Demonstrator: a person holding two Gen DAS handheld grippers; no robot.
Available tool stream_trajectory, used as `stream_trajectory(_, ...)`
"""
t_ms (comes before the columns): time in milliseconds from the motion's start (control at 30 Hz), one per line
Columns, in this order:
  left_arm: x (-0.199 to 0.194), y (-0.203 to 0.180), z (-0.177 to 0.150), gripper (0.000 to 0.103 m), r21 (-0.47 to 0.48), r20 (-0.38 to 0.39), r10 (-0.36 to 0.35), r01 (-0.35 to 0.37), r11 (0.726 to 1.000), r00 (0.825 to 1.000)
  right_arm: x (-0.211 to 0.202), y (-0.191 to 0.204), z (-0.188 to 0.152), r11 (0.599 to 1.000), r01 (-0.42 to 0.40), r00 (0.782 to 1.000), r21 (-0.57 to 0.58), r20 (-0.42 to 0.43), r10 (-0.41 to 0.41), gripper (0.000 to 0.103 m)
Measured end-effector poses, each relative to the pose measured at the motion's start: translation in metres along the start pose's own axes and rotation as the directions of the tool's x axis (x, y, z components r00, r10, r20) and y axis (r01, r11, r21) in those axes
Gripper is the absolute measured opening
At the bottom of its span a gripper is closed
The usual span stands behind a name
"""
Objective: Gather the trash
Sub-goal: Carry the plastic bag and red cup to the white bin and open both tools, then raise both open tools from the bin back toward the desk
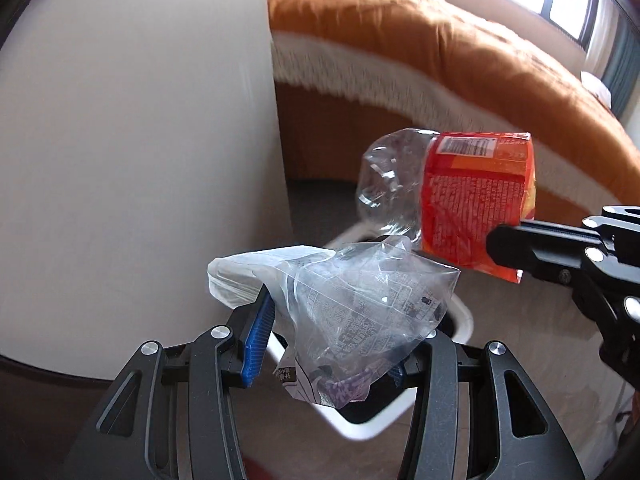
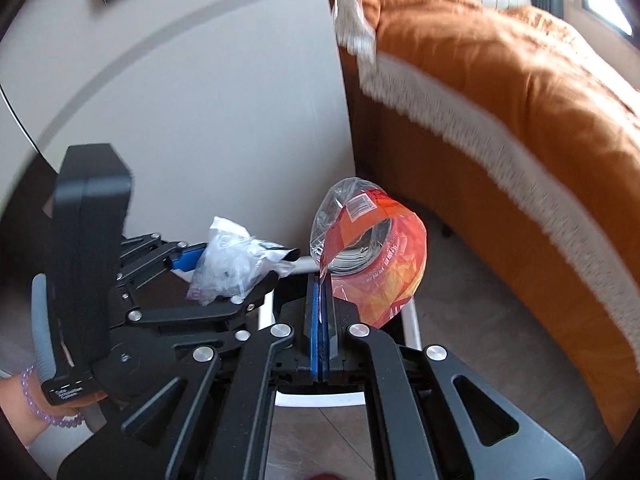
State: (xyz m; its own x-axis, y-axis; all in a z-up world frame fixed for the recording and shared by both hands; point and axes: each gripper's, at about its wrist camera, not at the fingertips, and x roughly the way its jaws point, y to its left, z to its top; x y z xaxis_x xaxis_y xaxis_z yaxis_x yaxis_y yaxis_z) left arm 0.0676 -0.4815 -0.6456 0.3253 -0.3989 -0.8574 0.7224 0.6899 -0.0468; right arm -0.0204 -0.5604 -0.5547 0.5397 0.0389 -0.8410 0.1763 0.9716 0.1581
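Clearly light and crinkly, the clear wrapper (image 1: 352, 312) sits clamped in the left gripper (image 1: 332, 344); the right gripper (image 2: 320, 280), jaws pressed together, pinches the orange wrapper's (image 2: 384, 264) thin edge at frame centre.

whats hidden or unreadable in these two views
- Left wrist view: trash bin interior, covered by the clear wrapper in the left gripper.
- Same view: orange wrapper print, too small.
- Right wrist view: bin hidden behind the right gripper.
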Motion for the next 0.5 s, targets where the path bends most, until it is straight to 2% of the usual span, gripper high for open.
stream_trajectory(67, 0.021, -0.002, -0.011, 0.052, 0.009, -0.024, -0.027, 0.027, 1.000, 0.999, 0.024, -0.002, -0.015, 1.000, -0.014, 0.999, -0.011, -0.029, 0.013, 0.003)
stream_trajectory(100, 0.032, -0.002, -0.017, 0.067, 0.016, -0.043, -0.033, 0.033, 0.999, 0.999, 0.035, 0.000, -0.020, 0.999, -0.017, 0.998, -0.031, -0.054, 0.016, 0.003)
stream_trajectory(133, 0.044, -0.002, -0.024, 0.099, 0.018, -0.063, -0.041, 0.042, 0.999, 0.997, 0.045, 0.002, -0.026, 0.998, 0.014, 0.998, -0.058, -0.068, -0.018, 0.025)
stream_trajectory(167, 0.053, -0.001, -0.032, 0.099, 0.017, -0.064, -0.057, 0.058, 0.998, 0.996, 0.053, 0.001, -0.032, 0.996, 0.046, 0.996, -0.074, -0.068, -0.052, 0.075)
stream_trajectory(233, 0.064, 0.001, -0.042, 0.099, 0.013, -0.083, -0.099, 0.101, 0.995, 0.992, 0.064, -0.010, -0.038, 0.992, 0.114, 0.992, -0.050, -0.055, -0.117, 0.098)
stream_trajectory(300, 0.068, 0.004, -0.050, 0.099, 0.011, -0.095, -0.091, 0.092, 0.996, 0.991, 0.074, -0.019, -0.045, 0.995, 0.092, 0.993, -0.033, -0.069, -0.095, 0.099)
stream_trajectory(400, 0.064, 0.003, -0.054, 0.099, 0.043, -0.088, -0.063, 0.067, 0.997, 0.994, 0.077, -0.023, -0.048, 0.995, 0.095, 0.993, -0.017, -0.070, -0.096, 0.099)
stream_trajectory(500, 0.050, 0.006, -0.051, 0.099, 0.032, -0.084, -0.069, 0.072, 0.997, 0.994, 0.070, -0.021, -0.044, 0.994, 0.110, 0.992, -0.014, -0.054, -0.110, 0.099)
